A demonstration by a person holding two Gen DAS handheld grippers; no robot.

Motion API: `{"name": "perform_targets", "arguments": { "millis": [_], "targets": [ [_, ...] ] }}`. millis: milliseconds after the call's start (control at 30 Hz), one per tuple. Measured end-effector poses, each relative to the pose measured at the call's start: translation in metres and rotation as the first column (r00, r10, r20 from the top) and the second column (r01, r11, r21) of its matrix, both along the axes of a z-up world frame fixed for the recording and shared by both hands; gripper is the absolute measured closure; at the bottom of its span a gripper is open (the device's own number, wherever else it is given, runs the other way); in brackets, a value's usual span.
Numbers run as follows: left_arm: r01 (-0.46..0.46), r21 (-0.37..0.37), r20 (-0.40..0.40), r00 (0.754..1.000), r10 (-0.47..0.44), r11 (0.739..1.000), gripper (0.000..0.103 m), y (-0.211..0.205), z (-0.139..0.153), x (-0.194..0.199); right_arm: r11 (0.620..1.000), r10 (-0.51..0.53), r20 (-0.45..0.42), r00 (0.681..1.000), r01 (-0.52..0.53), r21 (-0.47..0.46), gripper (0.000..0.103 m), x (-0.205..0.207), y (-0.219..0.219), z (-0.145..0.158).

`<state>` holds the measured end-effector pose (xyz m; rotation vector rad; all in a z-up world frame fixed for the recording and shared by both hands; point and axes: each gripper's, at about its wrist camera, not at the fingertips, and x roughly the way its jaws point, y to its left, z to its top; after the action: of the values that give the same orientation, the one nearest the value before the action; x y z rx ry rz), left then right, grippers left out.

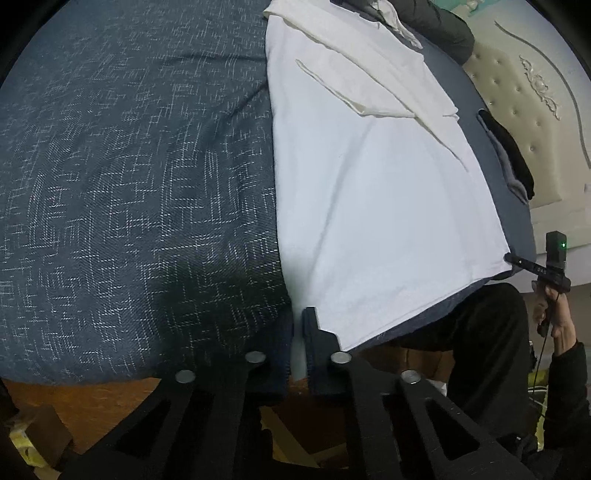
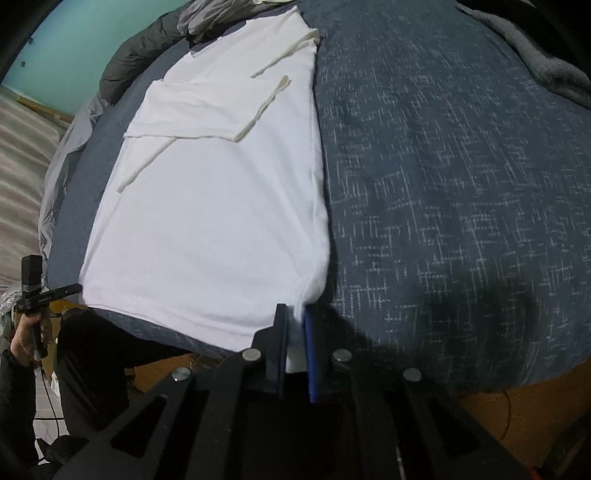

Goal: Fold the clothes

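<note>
A white T-shirt (image 1: 376, 192) lies flat on a dark blue patterned bedspread (image 1: 129, 192), its sleeves folded inward on top. My left gripper (image 1: 300, 343) is shut on the shirt's near left hem corner at the bed's edge. In the right wrist view the same white T-shirt (image 2: 214, 206) stretches away, and my right gripper (image 2: 295, 339) is shut on its near right hem corner. Each gripper also shows in the other's view: the right gripper (image 1: 517, 260) at the shirt's far corner, the left gripper (image 2: 74, 288) likewise, each held by a hand.
The blue bedspread (image 2: 461, 184) covers most of the bed. A dark jacket (image 1: 443, 26) and grey and black clothes (image 1: 513, 162) lie near a cream tufted headboard (image 1: 532, 92). A grey garment (image 2: 546, 62) lies far right. Orange-brown floor (image 1: 92, 410) shows below the bed edge.
</note>
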<state>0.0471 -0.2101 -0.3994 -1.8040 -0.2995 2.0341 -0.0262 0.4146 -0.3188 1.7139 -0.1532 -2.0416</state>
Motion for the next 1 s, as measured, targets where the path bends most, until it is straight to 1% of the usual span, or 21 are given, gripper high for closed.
{"name": "perform_targets", "arguments": {
  "millis": [67,133,200,267,300,333,400,500,667,733,800,900,1000],
  "targets": [
    [-0.001,0.028,0.003,1.000,0.000,1.000,0.102,-0.005,0.007,-0.019,1.000,0.000,-0.004,1.000,0.000,-0.002,0.095,-0.001,0.002,0.003],
    [0.013,0.019,-0.007,1.000,-0.012,1.000,0.101,-0.003,0.010,-0.016,1.000,0.000,-0.008,1.000,0.000,-0.003,0.095,-0.002,0.004,0.005],
    [0.015,0.018,0.000,1.000,-0.015,1.000,0.101,-0.003,0.007,-0.010,1.000,0.001,-0.012,1.000,-0.001,-0.005,0.095,-0.003,0.007,0.008],
    [0.015,0.020,0.006,1.000,-0.015,1.000,0.101,-0.002,0.005,-0.010,1.000,-0.002,-0.009,1.000,0.002,-0.007,0.095,-0.006,-0.003,0.005],
    [0.013,0.020,0.012,1.000,-0.014,1.000,0.101,0.006,0.000,-0.012,1.000,-0.003,-0.009,1.000,0.003,-0.008,0.095,-0.006,-0.003,0.004],
    [0.012,0.020,0.018,1.000,-0.012,1.000,0.100,0.013,-0.004,-0.014,1.000,-0.003,-0.008,1.000,0.003,-0.008,0.095,-0.006,-0.003,0.003],
    [0.009,0.017,0.036,0.999,-0.009,1.000,0.090,0.016,-0.011,-0.020,1.000,-0.004,-0.007,1.000,0.004,-0.010,0.095,-0.007,0.001,0.003],
    [0.008,0.019,0.049,0.999,-0.009,1.000,0.089,0.014,-0.017,-0.021,1.000,-0.003,-0.009,1.000,0.003,-0.014,0.095,-0.007,0.004,0.004],
    [0.032,0.003,0.044,0.999,-0.032,0.999,0.089,0.018,-0.020,-0.019,1.000,-0.004,-0.007,1.000,0.004,-0.024,0.095,-0.007,0.004,0.003],
    [0.040,-0.007,0.034,0.999,-0.040,0.999,0.089,0.026,-0.021,-0.022,1.000,0.001,-0.008,1.000,-0.002,-0.029,0.095,-0.007,0.003,0.003],
    [0.052,-0.018,0.020,0.998,-0.052,0.998,0.100,0.028,-0.018,-0.020,0.999,0.008,-0.009,1.000,-0.008,-0.033,0.095,-0.006,0.002,0.003],
    [0.055,-0.021,-0.012,0.998,-0.056,0.998,0.100,0.029,-0.011,-0.019,0.998,0.003,-0.014,1.000,-0.004,-0.060,0.095,-0.006,0.004,0.006],
    [0.050,0.007,-0.042,0.998,-0.050,0.999,0.100,0.028,0.002,-0.020,0.997,-0.007,-0.027,1.000,0.004,-0.082,0.096,-0.009,0.009,0.012]
  ]
}}
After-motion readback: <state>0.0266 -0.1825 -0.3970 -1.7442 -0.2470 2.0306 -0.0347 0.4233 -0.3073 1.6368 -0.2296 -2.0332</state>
